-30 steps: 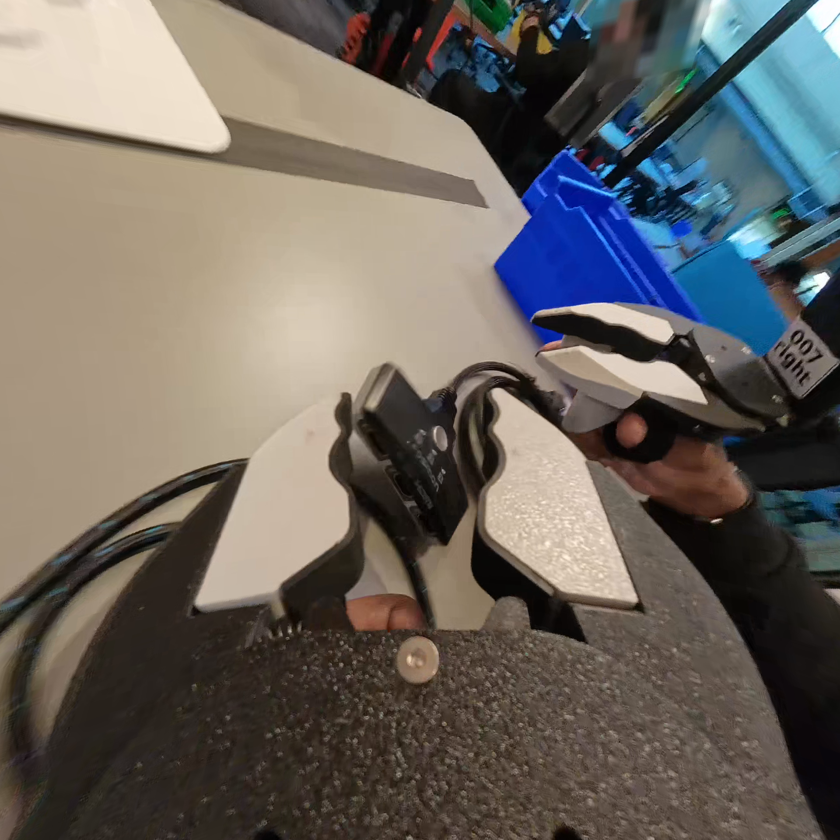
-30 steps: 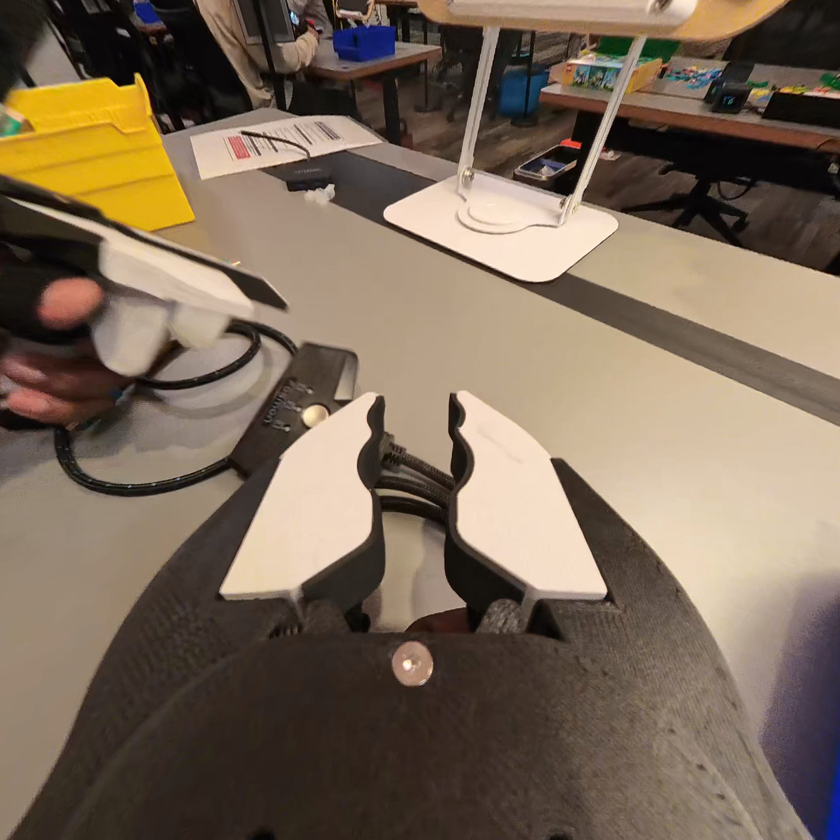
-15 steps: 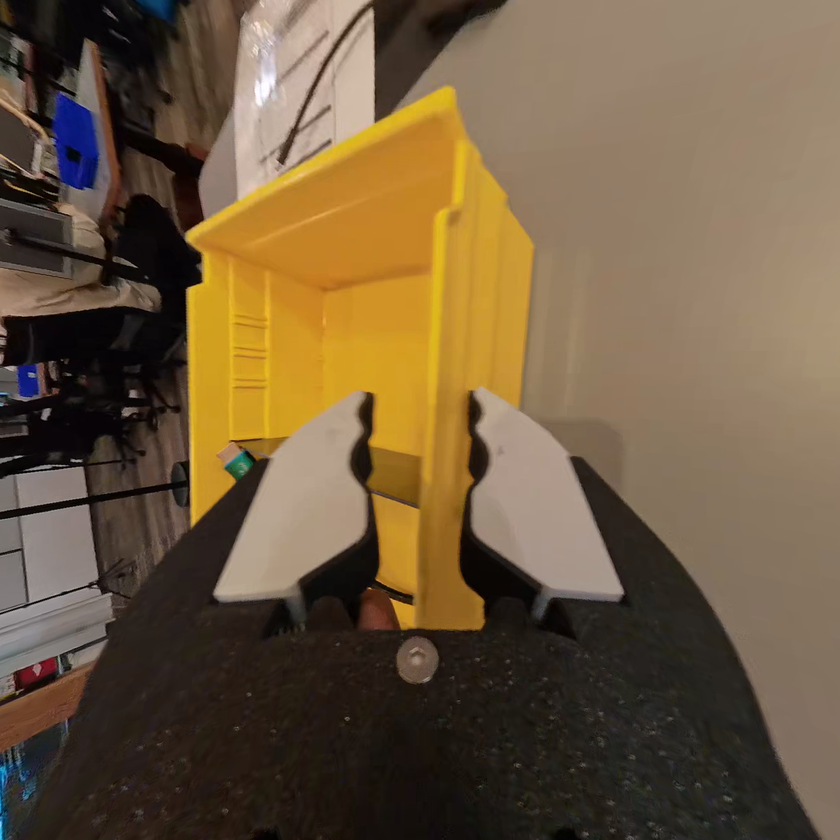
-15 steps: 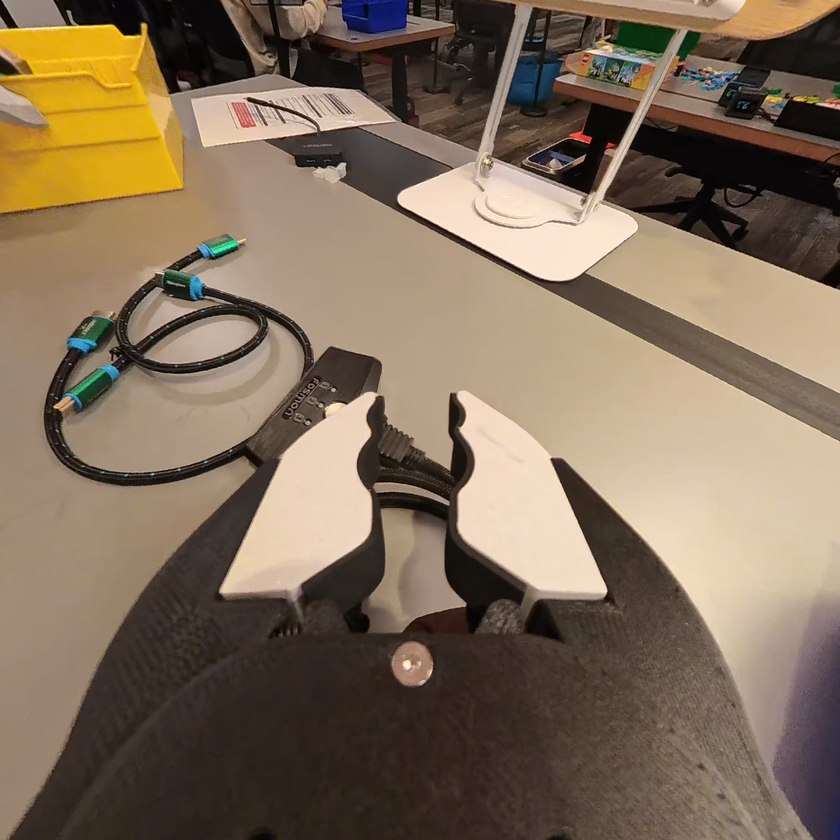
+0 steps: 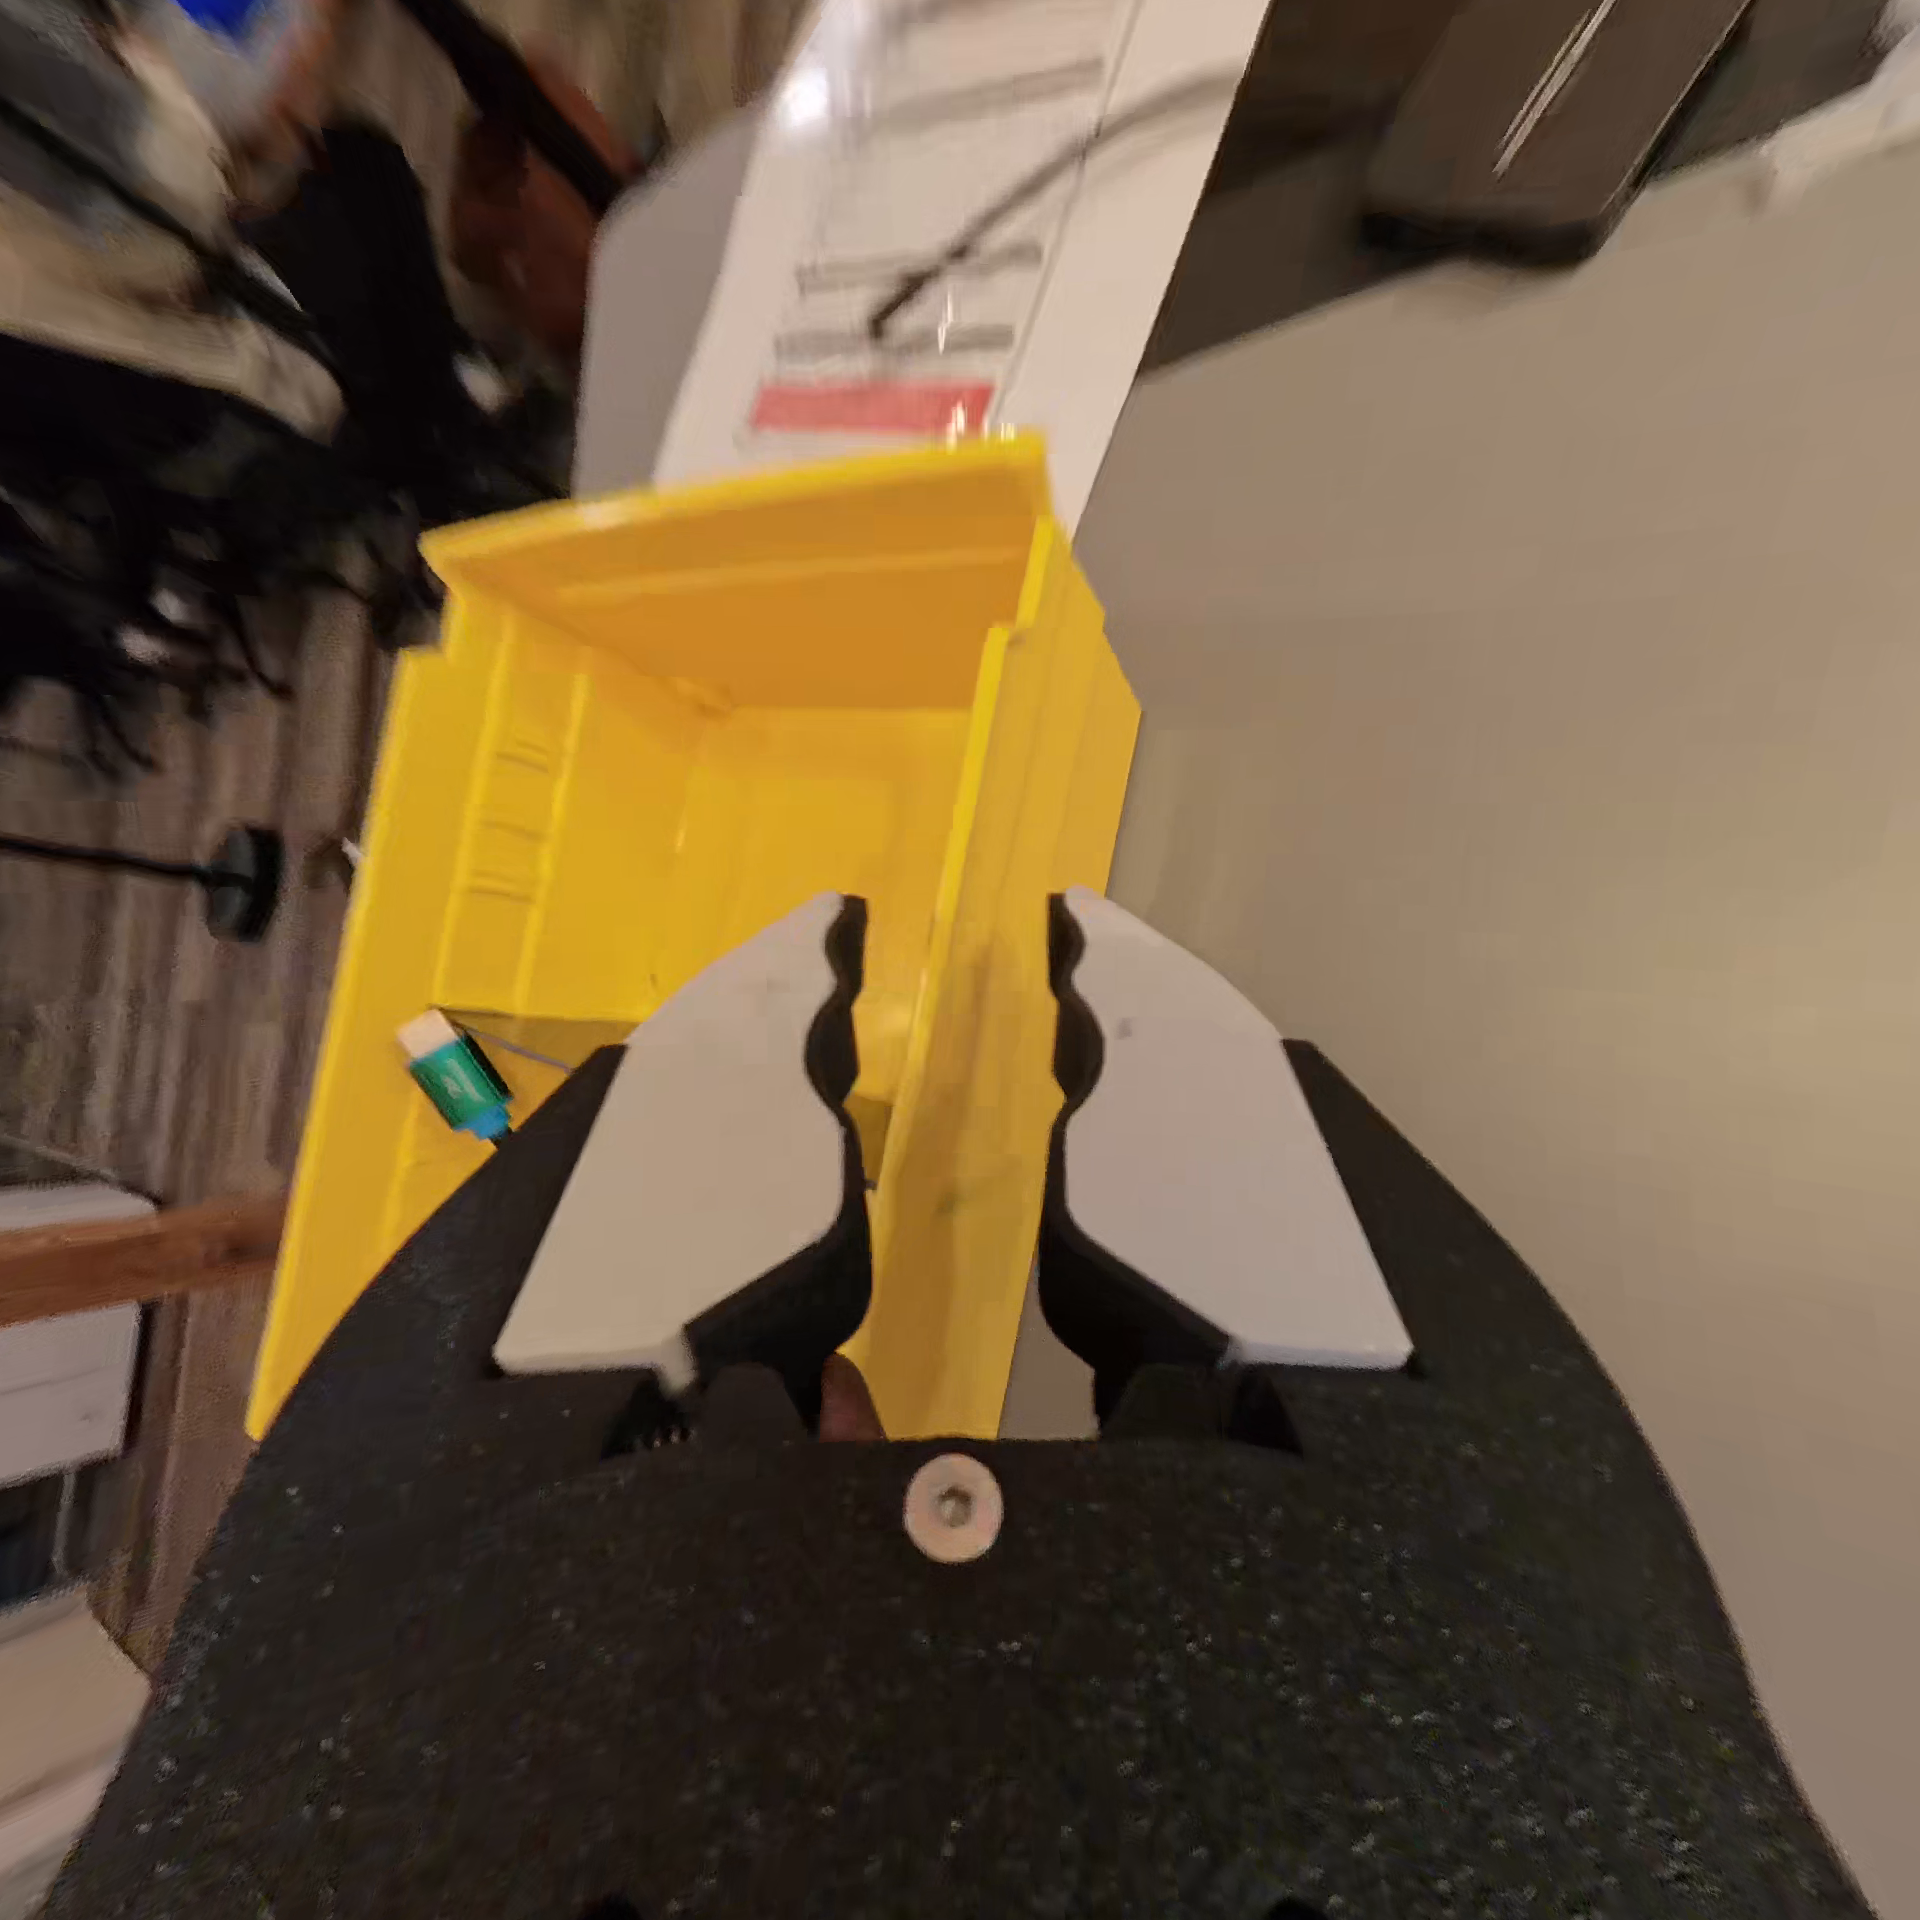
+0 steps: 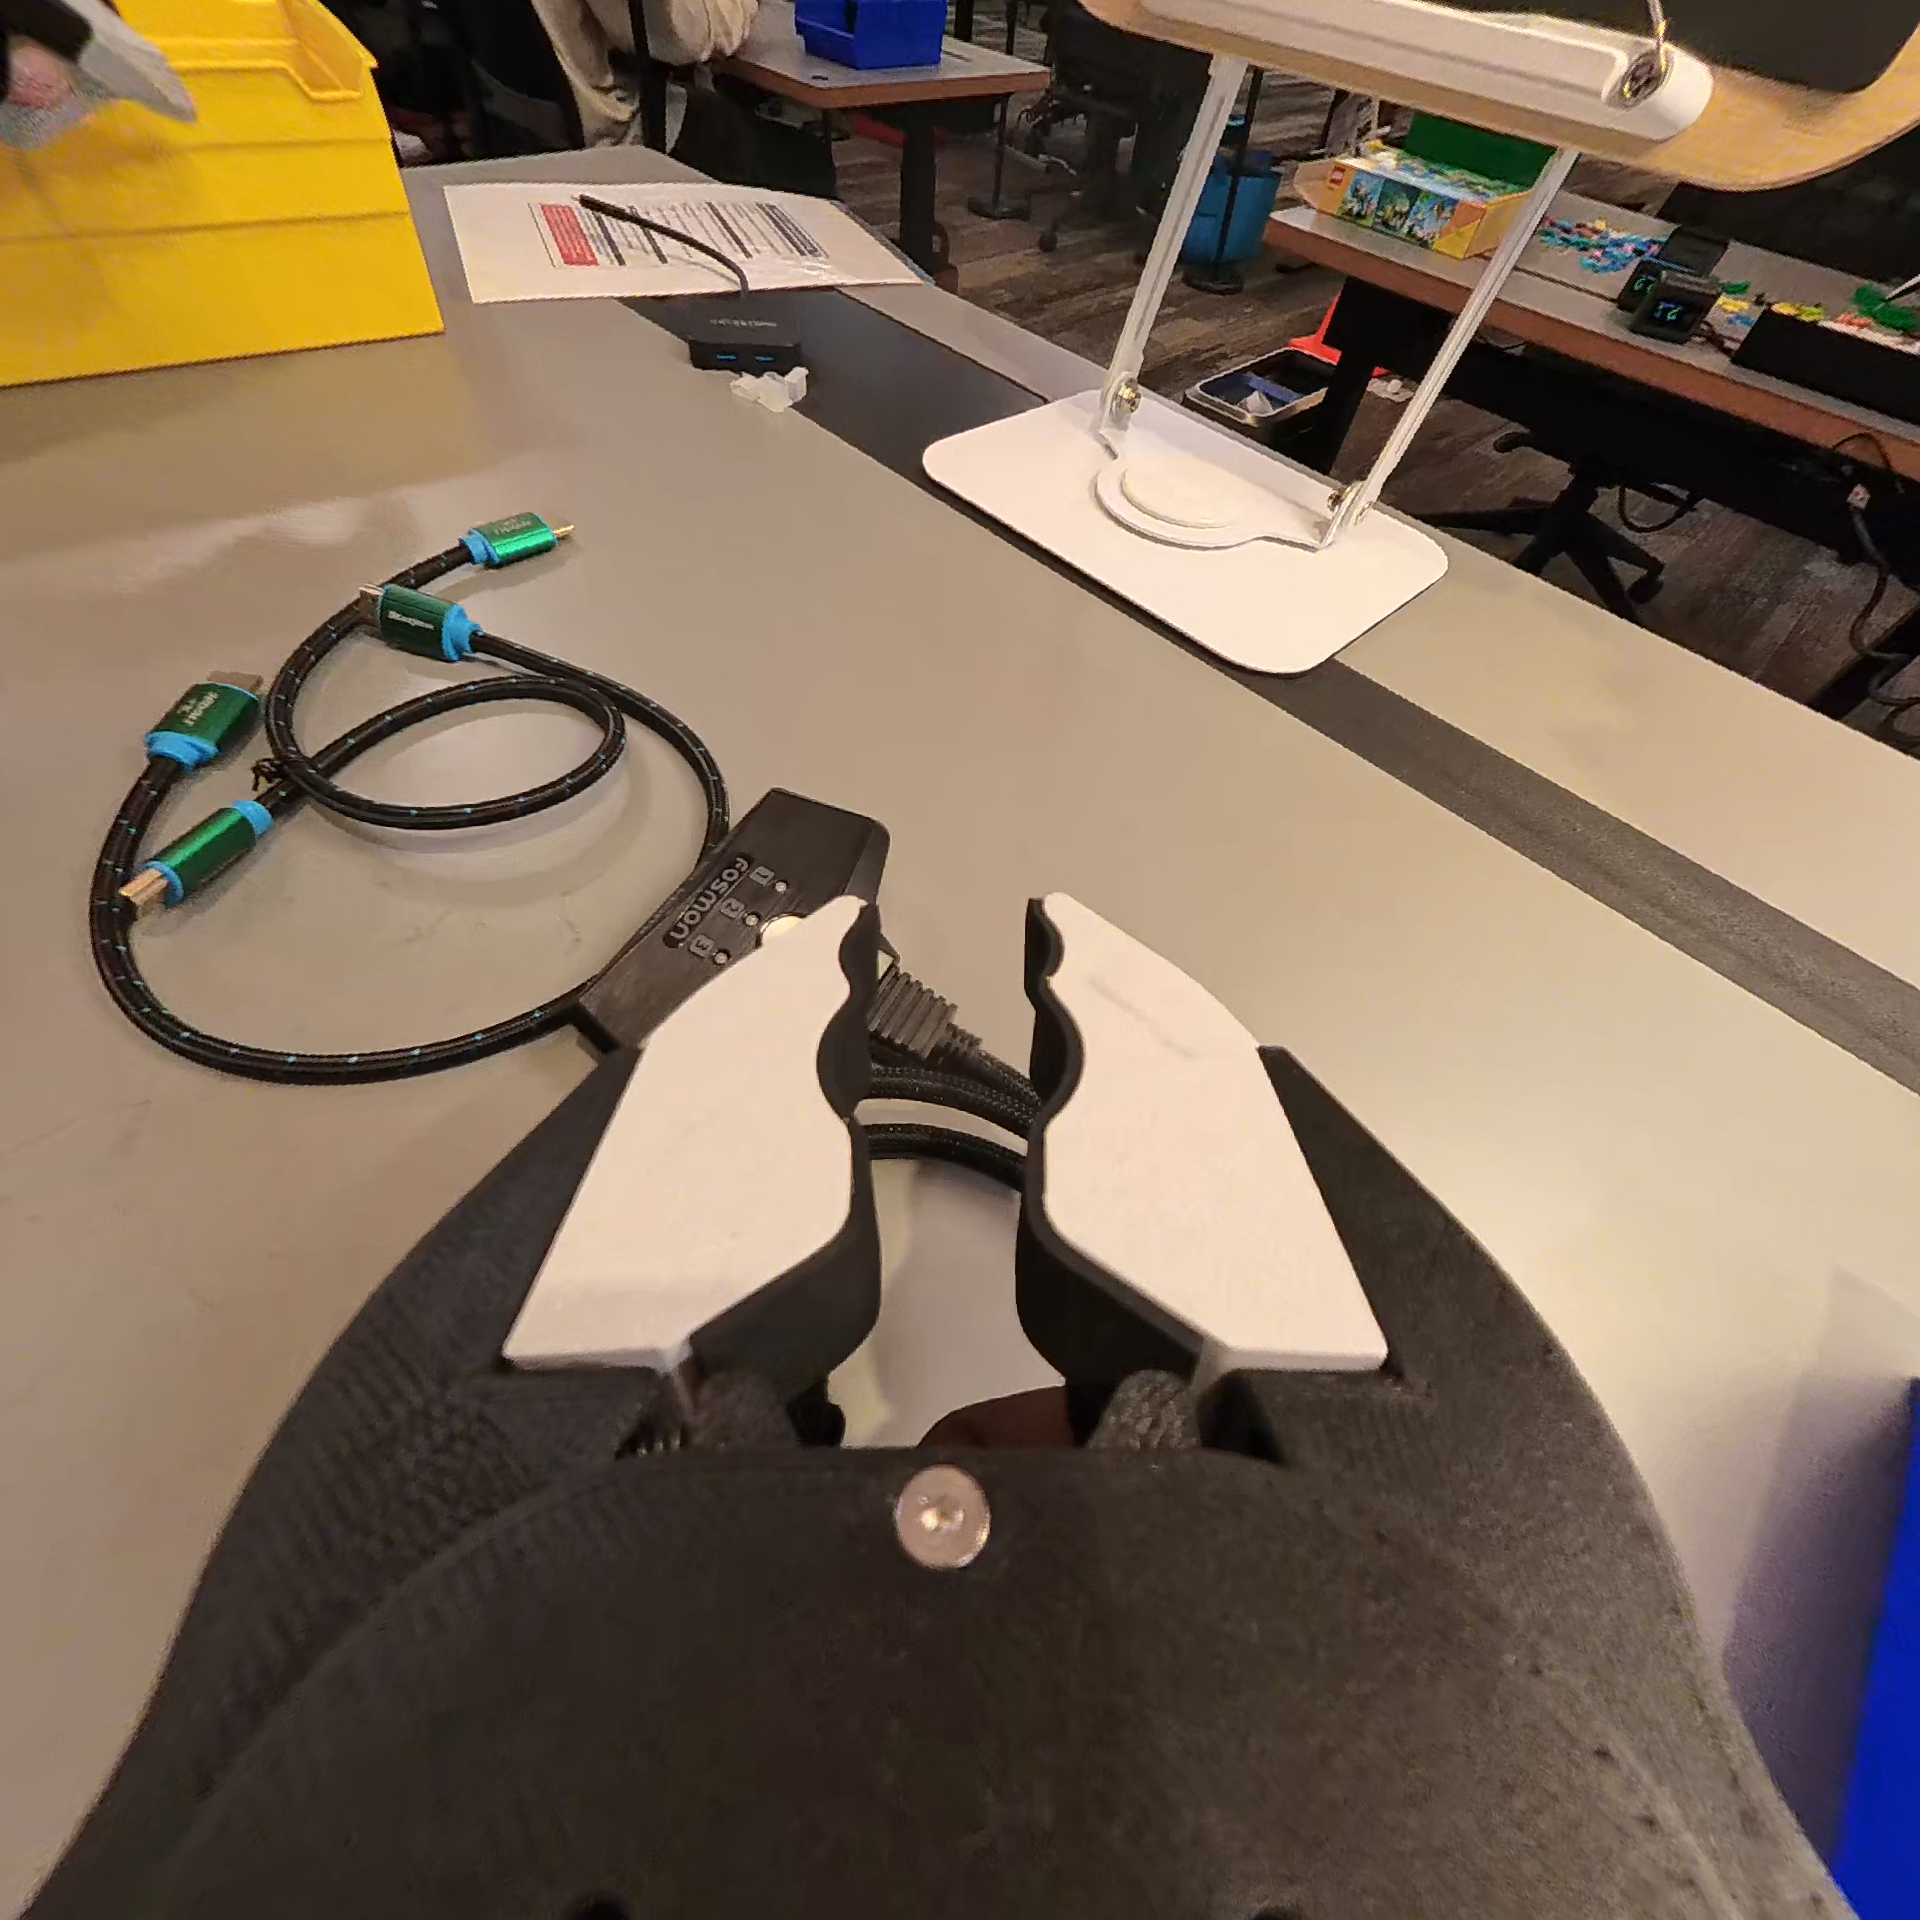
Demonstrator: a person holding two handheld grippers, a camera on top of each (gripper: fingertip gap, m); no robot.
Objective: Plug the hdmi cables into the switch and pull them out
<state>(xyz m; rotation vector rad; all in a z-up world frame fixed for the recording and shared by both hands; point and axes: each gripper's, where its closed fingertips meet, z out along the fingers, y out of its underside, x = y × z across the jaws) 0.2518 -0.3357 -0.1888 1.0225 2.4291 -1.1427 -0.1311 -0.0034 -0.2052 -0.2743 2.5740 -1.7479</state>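
Lying unplugged on the desk [image 6: 1143, 831], the HDMI cables [image 6: 416, 727] are untouched beside the switch [image 6: 769, 883], both grippers' jaws parted, empty.

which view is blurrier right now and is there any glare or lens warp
Left wrist view: motion-smeared, worst in the background at upper left; the yellow bin is soft, with glare on the white sheet. Right wrist view: sharp on the cables and switch; wide-angle warp bends the table edges.

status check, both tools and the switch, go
Left tool open, at yellow bin, empty. Right tool open over the pigtail cable. Switch on table, four green plugs loose. Nothing blocking.
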